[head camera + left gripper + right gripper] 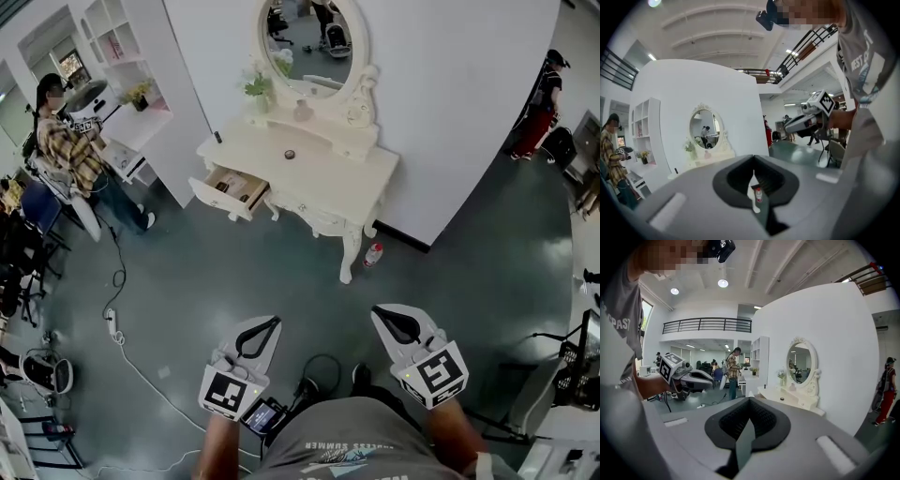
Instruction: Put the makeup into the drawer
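While I stand far back, a wide green floor [234, 272] lies between me and the white worktop [337, 178] by the wall. My left claw [266, 325] and right claw [386, 316] are both closed tight and hold nothing. The little round makeup [289, 155] sits on the worktop, well apart from both claws. The open drawer [234, 187] sticks out at the worktop's left front edge.

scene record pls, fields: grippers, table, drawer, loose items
left gripper: jaws shut, empty, far from the table
right gripper: jaws shut, empty, far from the table
dressing table: white, against the wall
drawer: left one, pulled open, contents unclear
small round item: dark, on tabletop, possibly makeup
bottle: on floor by table leg
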